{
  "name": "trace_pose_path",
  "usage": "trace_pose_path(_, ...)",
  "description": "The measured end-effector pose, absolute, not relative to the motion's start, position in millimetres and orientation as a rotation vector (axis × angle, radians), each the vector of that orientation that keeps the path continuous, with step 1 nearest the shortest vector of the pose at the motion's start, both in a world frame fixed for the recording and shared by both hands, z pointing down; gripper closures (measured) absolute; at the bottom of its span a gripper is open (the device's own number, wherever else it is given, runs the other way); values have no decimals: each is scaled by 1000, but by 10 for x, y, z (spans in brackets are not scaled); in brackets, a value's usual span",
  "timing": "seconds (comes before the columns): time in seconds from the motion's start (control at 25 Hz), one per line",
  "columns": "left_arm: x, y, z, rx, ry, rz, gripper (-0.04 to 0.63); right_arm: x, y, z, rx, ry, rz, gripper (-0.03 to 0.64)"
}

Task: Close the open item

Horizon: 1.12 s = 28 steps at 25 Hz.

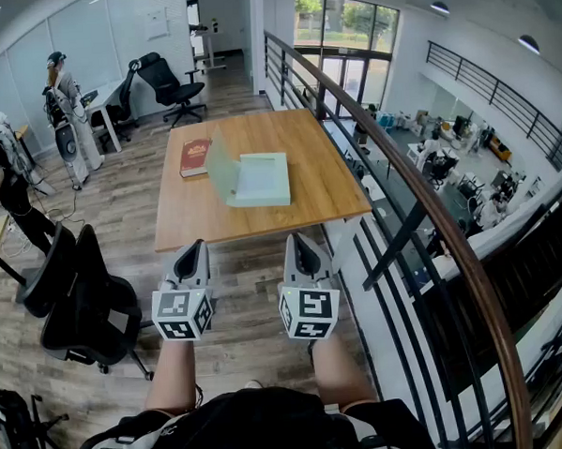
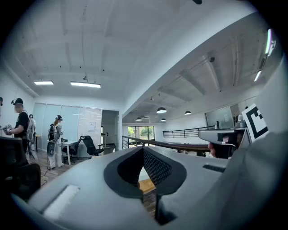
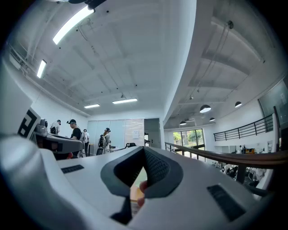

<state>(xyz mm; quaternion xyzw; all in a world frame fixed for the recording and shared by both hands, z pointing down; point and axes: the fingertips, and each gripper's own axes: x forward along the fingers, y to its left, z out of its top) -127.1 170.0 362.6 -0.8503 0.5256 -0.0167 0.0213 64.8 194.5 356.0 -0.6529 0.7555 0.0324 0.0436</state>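
A pale green flat case (image 1: pixel 258 181) lies open in the middle of the wooden table (image 1: pixel 262 220), its lid (image 1: pixel 220 169) raised on the left side. A red book (image 1: pixel 195 158) rests just left of it. Both grippers hang side by side in front of the table's near edge, well short of the case. The left gripper (image 1: pixel 197 246) is shut and holds nothing. The right gripper (image 1: pixel 298 239) is likewise shut and empty. In the left gripper view the jaws of the left gripper (image 2: pixel 143 150) meet, with a sliver of table behind. The right gripper view shows the right gripper (image 3: pixel 144 150) the same way.
Black office chairs (image 1: pixel 83 304) stand left of the table's near end, another chair (image 1: pixel 168 82) at the far end. A dark railing (image 1: pixel 406 189) with a drop beyond runs along the table's right side. People stand at the far left by a desk.
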Motion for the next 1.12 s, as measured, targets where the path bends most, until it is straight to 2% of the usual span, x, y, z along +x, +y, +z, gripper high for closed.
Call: trace_pose_path(1.12, -1498, 1076, 3960, -2683, 1610, -95, 597, 313, 1458, 3819, -2033, 2286, 39, 618)
